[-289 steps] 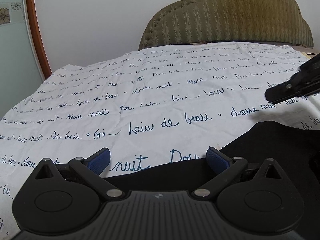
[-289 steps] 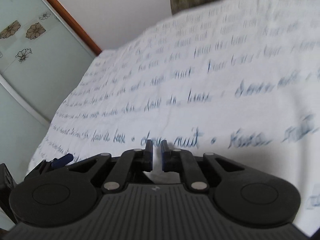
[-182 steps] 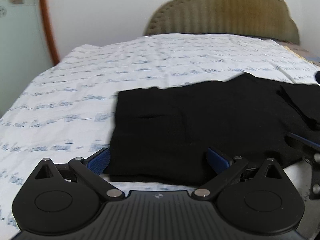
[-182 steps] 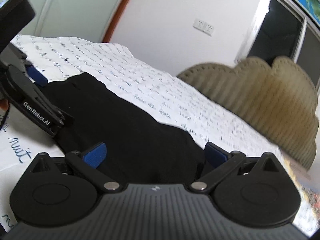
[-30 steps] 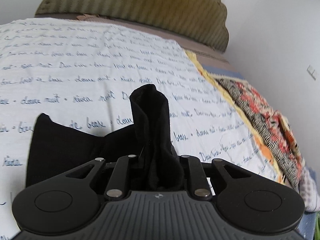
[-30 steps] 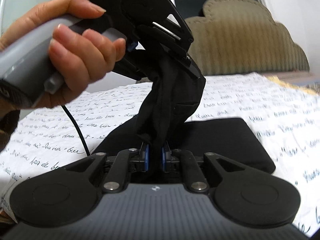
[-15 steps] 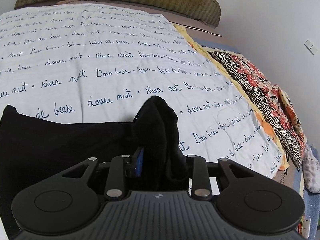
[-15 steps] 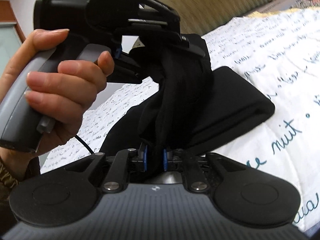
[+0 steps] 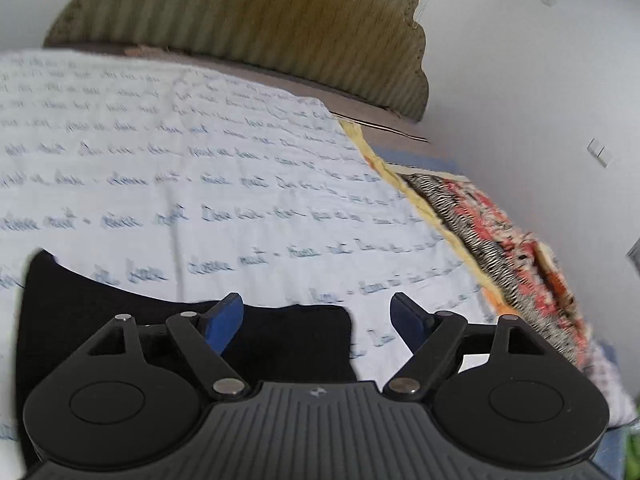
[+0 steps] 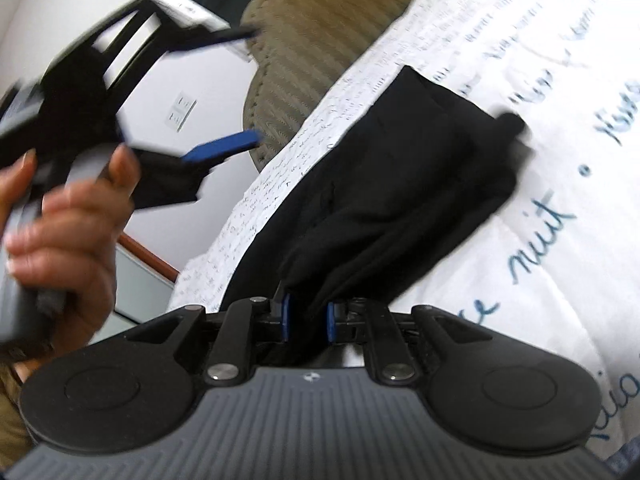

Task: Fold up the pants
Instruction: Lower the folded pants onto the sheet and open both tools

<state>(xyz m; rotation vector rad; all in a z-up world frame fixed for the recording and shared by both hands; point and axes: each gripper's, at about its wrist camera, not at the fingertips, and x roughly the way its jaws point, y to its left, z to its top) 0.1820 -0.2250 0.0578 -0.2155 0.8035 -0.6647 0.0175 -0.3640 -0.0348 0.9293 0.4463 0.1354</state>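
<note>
Right claw (image 10: pixel 307 316) clamped on a bunched fold of soft black pants (image 10: pixel 408 184). Pants lying folded, oblong, on the script-printed white bed sheet (image 9: pixel 240 184), long axis toward the ribbed olive headboard (image 9: pixel 248 28). Left claw (image 9: pixel 318 316) spread wide, gripping nothing, above the pants' edge.
</note>
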